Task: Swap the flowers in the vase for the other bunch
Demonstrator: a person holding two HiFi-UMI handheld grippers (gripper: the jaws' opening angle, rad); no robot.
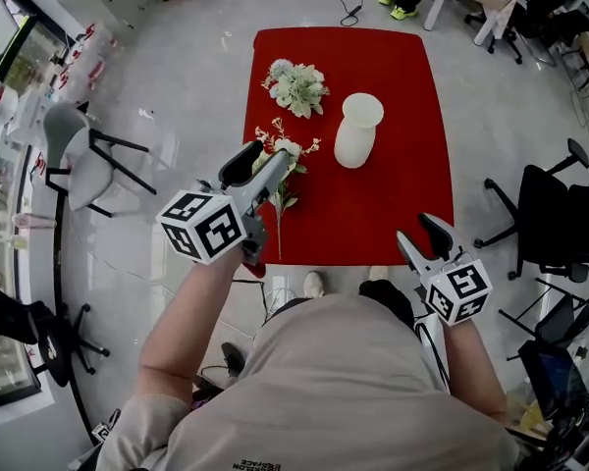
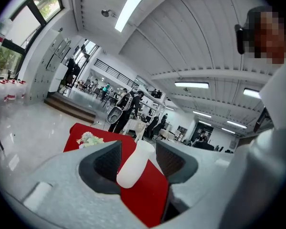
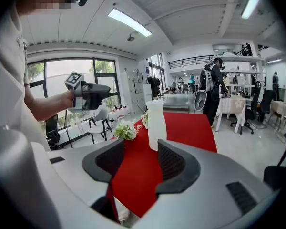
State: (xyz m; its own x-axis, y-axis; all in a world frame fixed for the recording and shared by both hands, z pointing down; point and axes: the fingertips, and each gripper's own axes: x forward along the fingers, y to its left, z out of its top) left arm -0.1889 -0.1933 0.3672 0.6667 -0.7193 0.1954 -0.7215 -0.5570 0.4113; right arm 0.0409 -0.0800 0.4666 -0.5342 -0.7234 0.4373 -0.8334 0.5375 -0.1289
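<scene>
Head view, from above the person's shoulders: 1 red table (image 1: 393, 204) carries 1 white vase (image 1: 358, 130) and 2 bunches of flowers, and we count 2 grippers held over its near edge.

The vase stands upright right of the table's middle. Both bunches lie on the table outside it. The white-and-green bunch (image 1: 296, 87) rests toward the far side, left of the vase and apart from it. The second bunch (image 1: 299, 150), with small reddish blooms, lies nearer the person, its long stem pointing at the near edge.

The left gripper (image 1: 267, 160) hangs over that second bunch, partly covering the blooms from this angle. In the left gripper view we see its 2 jaws spread with nothing pinched; only the vase shows in the gap, farther off. The right gripper view shows the same gripper raised clear of the table.

The right gripper (image 1: 419, 232) sits at the table's near right corner, close to the person's body. Its 2 jaws stand wide apart and hold nothing, with the vase in line beyond them.

Off the table's left side we see 1 grey chair (image 1: 79, 160), and off its right side 1 black office chair (image 1: 560, 219).
</scene>
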